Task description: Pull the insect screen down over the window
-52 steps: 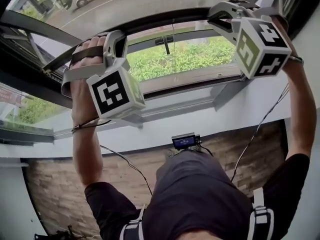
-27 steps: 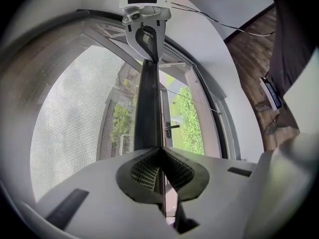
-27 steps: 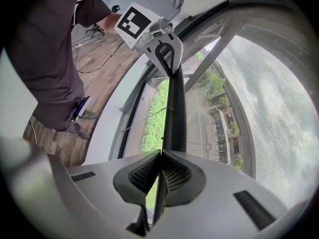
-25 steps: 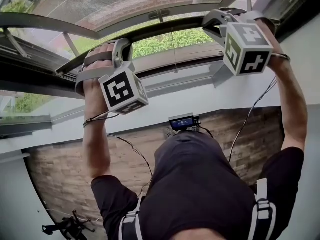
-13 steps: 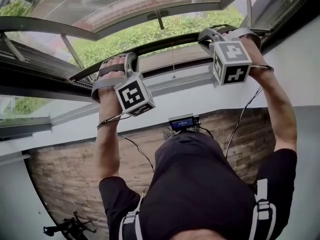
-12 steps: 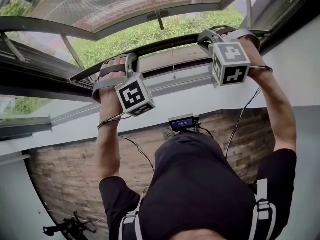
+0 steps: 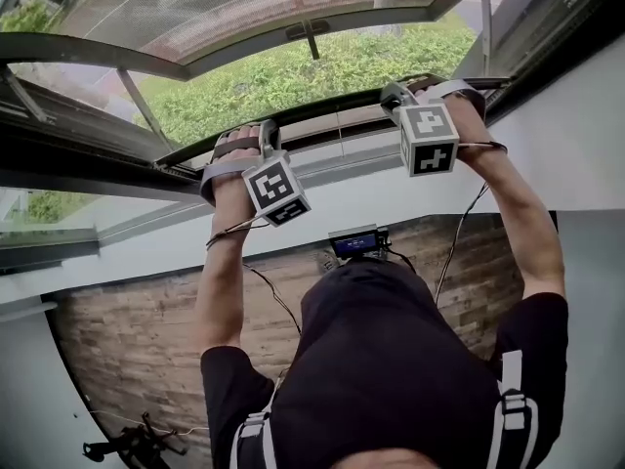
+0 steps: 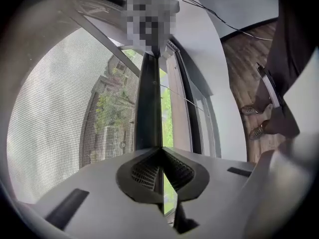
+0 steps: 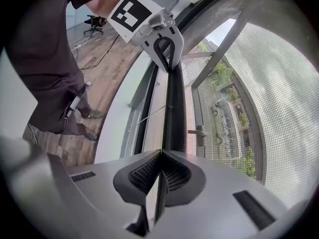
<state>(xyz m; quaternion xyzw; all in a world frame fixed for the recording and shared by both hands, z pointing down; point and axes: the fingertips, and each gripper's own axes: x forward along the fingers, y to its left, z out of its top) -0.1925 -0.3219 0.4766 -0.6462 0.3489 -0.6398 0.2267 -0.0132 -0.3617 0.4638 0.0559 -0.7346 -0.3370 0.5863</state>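
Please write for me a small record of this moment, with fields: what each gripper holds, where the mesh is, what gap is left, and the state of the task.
left gripper: shut on the dark pull bar
right gripper: shut on the same pull bar, further along it
insect screen mesh: stretched over the window on the upper side of the bar
gap: an uncovered strip shows between the bar and the lower window frame
task state: screen drawn most of the way, not yet fully down

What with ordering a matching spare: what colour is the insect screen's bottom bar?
Black. The bottom bar shows best in the right gripper view.
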